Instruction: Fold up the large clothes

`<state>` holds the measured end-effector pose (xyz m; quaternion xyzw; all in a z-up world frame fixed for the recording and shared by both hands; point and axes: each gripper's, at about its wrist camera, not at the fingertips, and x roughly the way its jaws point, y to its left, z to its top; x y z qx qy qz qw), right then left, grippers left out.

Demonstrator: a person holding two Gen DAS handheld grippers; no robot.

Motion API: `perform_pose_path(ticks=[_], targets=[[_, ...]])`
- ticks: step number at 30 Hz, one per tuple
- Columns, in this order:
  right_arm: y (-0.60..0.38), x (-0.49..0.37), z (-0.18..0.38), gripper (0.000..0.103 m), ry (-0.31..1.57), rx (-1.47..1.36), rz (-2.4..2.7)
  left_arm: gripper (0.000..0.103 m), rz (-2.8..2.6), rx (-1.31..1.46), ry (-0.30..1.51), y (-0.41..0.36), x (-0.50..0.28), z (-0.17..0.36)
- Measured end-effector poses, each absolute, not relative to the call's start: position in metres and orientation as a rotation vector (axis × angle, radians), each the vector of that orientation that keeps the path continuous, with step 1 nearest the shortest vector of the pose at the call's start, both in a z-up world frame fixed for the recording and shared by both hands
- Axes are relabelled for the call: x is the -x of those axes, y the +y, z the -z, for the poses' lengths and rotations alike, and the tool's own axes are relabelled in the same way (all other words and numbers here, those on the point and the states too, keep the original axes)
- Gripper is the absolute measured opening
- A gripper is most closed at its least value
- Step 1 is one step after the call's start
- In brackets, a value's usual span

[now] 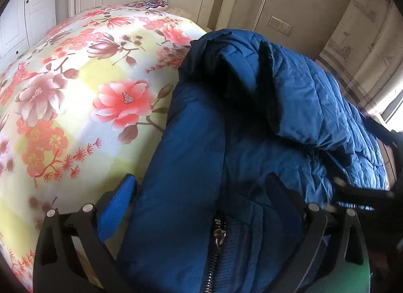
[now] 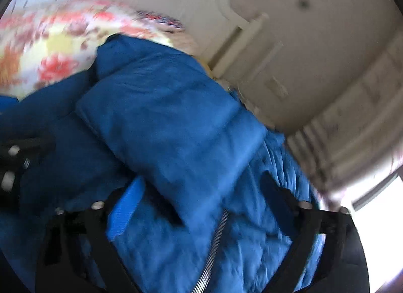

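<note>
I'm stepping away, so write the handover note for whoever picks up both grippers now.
Left gripper: fingers wide apart, blue padded jacket bunched between them near the zip; grip unclear.
Right gripper: fingers also wide, jacket fabric and zip between them; view blurred, grip unclear.
Jacket lies heaped on the floral bedspread, one layer thrown over another.
Done: a rough first fold.
Left: flatten, square up, finish folding.

No legible text, label, brand, number or sign is found in either view. The blue jacket (image 1: 191,147) shows no readable marking beside its zipper (image 1: 218,237); the right wrist view is blurred.
</note>
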<state>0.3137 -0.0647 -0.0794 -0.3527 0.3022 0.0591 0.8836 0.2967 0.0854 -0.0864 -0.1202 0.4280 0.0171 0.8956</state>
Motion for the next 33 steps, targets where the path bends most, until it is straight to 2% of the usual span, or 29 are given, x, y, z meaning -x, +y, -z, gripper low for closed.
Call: perform_pose_path(ticks=[1, 2, 4, 5, 9, 12, 13, 14, 16, 18, 24, 26, 27, 28, 31, 33], targets=[[-0.058, -0.317, 0.082, 0.074, 0.611, 0.763, -0.125, 0.1, -0.035, 0.251, 0.886, 0.085, -0.296, 0.086], [-0.054, -0.318, 0.081, 0.057, 0.596, 0.767, -0.147, 0.101, -0.034, 0.252, 0.886, 0.085, -0.296, 0.086], [-0.059, -0.32, 0.071, 0.032, 0.608, 0.686, -0.207, 0.101, -0.032, 0.255, 0.885, 0.085, -0.295, 0.086], [-0.069, -0.321, 0.058, 0.027, 0.602, 0.599, -0.225, 0.101, -0.032, 0.256, 0.884, 0.085, -0.295, 0.086], [-0.19, -0.329, 0.001, 0.023, 0.588, -0.121, -0.269, 0.101, -0.029, 0.262, 0.882, 0.086, -0.294, 0.086], [-0.302, -0.329, 0.019, 0.024, 0.607, -0.612, -0.174, 0.101, -0.029, 0.261, 0.883, 0.086, -0.294, 0.085], [-0.321, -0.33, 0.029, 0.027, 0.634, -0.682, -0.156, 0.101, -0.03, 0.259, 0.884, 0.086, -0.294, 0.085], [-0.345, -0.332, 0.048, 0.039, 0.703, -0.746, -0.108, 0.101, -0.031, 0.257, 0.885, 0.086, -0.294, 0.085], [-0.36, -0.332, 0.067, 0.055, 0.788, -0.753, -0.055, 0.101, -0.031, 0.256, 0.885, 0.086, -0.294, 0.085], [-0.366, -0.328, 0.084, 0.056, 0.788, -0.773, -0.11, 0.101, -0.032, 0.255, 0.886, 0.086, -0.294, 0.085], [-0.358, -0.323, 0.083, 0.055, 0.729, -0.752, -0.123, 0.101, -0.034, 0.252, 0.887, 0.086, -0.293, 0.085], [-0.358, -0.324, 0.08, 0.039, 0.708, -0.753, -0.113, 0.101, -0.035, 0.249, 0.888, 0.086, -0.293, 0.086], [-0.36, -0.317, 0.077, 0.035, 0.703, -0.745, -0.11, 0.101, -0.035, 0.249, 0.889, 0.085, -0.294, 0.086], [-0.361, -0.32, 0.073, 0.025, 0.694, -0.729, -0.107, 0.101, -0.035, 0.249, 0.889, 0.085, -0.294, 0.086], [-0.355, -0.316, 0.061, 0.017, 0.645, -0.631, -0.107, 0.101, -0.034, 0.25, 0.888, 0.085, -0.294, 0.086], [-0.347, -0.308, 0.045, 0.015, 0.597, -0.577, -0.129, 0.101, -0.034, 0.251, 0.888, 0.085, -0.295, 0.086]])
